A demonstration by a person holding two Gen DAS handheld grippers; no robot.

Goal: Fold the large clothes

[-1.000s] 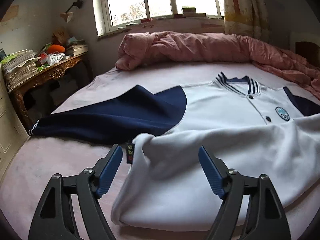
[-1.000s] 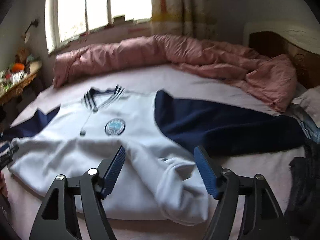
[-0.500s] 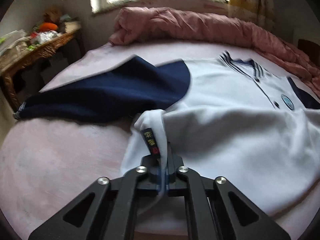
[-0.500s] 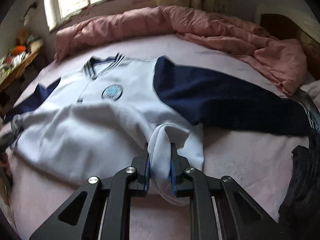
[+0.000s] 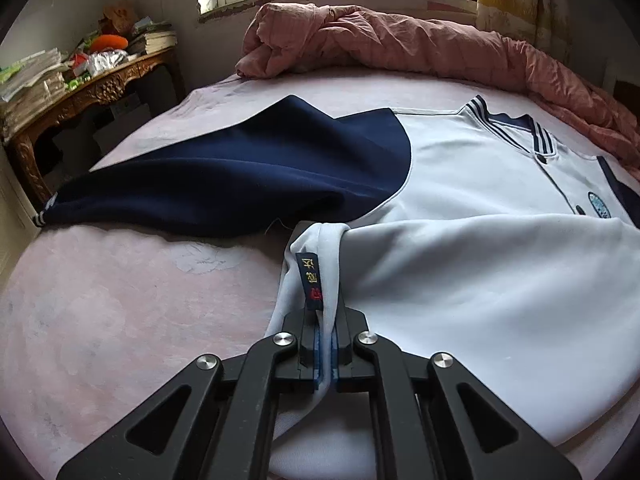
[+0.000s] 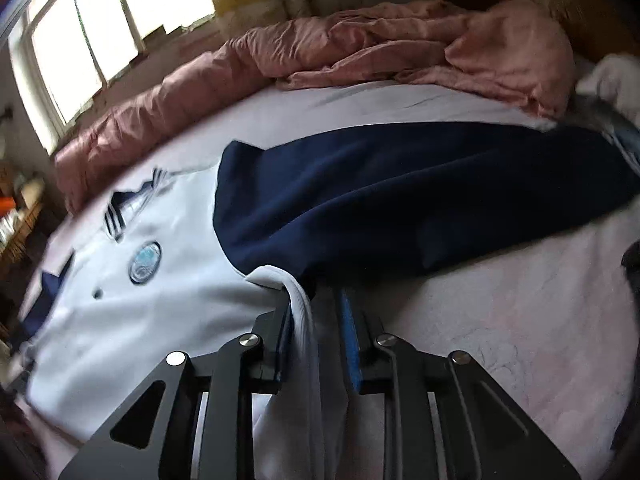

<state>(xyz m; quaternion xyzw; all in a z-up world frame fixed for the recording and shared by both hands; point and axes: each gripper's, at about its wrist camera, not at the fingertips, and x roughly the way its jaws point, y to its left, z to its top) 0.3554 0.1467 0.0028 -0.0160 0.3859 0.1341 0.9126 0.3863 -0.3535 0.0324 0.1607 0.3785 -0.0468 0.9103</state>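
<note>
I am pinching the soft, floppy jacket (image 5: pixel 500 280) hem in my left gripper (image 5: pixel 326 354); my right gripper (image 6: pixel 316 344) is opening, hem seemingly slack inside.

The right gripper (image 6: pixel 316 332) pointed down at a white jacket (image 6: pixel 160 320) with navy sleeves, spread on a bed (image 6: pixel 500 320) with a pale pink sheet. Its jaws were opening, with the white hem of the jacket between them, lying against the left blue finger (image 6: pixel 286 336). The navy sleeve (image 6: pixel 400 200) stretched to the right. A pink quilt (image 6: pixel 360 48) lay bunched behind, near the window (image 6: pixel 100 20).
</note>
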